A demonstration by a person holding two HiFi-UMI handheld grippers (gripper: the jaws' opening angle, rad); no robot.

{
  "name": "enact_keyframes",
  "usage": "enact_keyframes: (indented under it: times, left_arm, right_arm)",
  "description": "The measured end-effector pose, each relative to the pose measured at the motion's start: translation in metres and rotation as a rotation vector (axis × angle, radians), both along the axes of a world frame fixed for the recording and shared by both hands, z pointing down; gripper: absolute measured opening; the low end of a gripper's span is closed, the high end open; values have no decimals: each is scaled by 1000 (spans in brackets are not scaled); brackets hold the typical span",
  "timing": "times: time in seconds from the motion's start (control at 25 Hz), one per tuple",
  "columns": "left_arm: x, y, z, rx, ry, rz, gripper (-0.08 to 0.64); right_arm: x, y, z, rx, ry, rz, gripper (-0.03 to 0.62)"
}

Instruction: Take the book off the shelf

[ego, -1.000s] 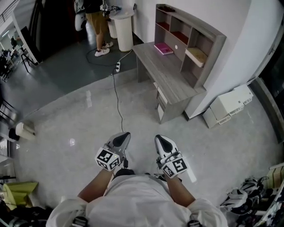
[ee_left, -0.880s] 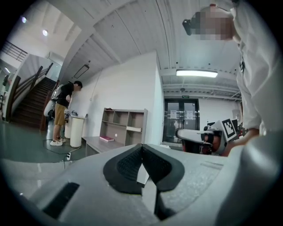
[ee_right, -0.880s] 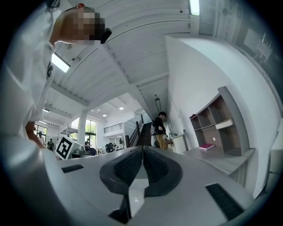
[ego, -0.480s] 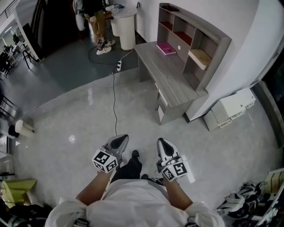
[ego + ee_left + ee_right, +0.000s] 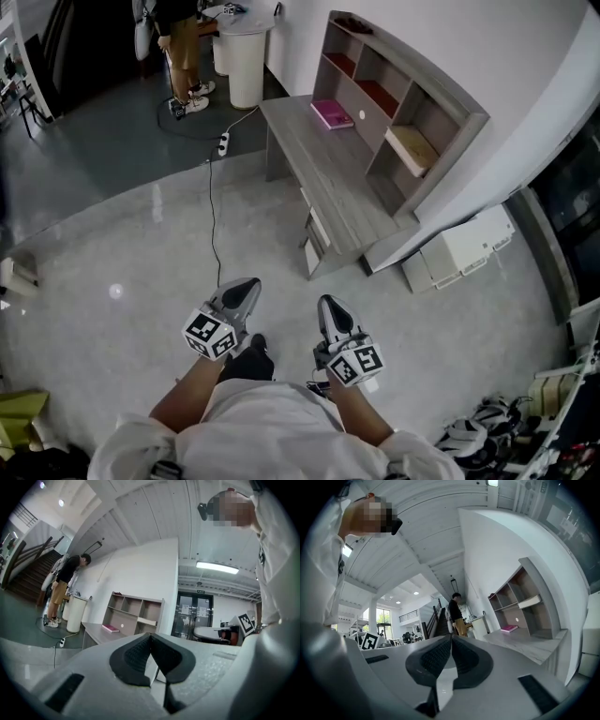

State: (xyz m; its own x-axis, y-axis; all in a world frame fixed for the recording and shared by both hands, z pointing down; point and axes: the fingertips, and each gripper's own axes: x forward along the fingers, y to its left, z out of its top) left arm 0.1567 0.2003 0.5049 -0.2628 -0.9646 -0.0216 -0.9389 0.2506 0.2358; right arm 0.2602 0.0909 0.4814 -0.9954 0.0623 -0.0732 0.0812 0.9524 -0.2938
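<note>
Head view: left gripper (image 5: pixel 246 286) at 7 o'clock, fingers pressed together, nothing in them. The right gripper (image 5: pixel 327 307) at 6 o'clock, fingers pressed together too, empty. Both well apart from the surface (image 5: pixel 319 178) at 12 o'clock, pink book (image 5: pixel 332 114) lying on it. The shelf (image 5: pixel 441 89) at 1 o'clock, pale book (image 5: pixel 413 148) flat in a lower compartment, likely the target. Step looks like approach; next move calls for closing in, spreading fingers, pinching the book's edge
</note>
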Motion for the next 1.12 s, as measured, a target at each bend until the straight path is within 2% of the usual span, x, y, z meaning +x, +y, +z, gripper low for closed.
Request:
enact_keyframes:
  times: [0.16,0.24,0.4,0.56,0.92,1.12]
  left_arm:
    - [-50,-13,-4,20,14,13,11]
    - [-70,-21,-8,23,-8,47,11]
    - [-96,-36,-14,-1,-73,140,11]
    - [-115,-46,-11,-8,-70,203,11]
    - [-169,-68,2,19,-12,168,11]
    - [-200,-95,0,5,-40,182,11]
  right_arm:
    - [-48,-13,-8,25,13,7,18]
    - [-71,-20,-10,27,22,22,18]
    - [-108,-30,-12,37,39,63,18]
    - [-133,-34,-16,54,56,77,18]
    - [-181,-63,-10,48,54,80,18]
    - [-223,-91,-3,27,26,67,18]
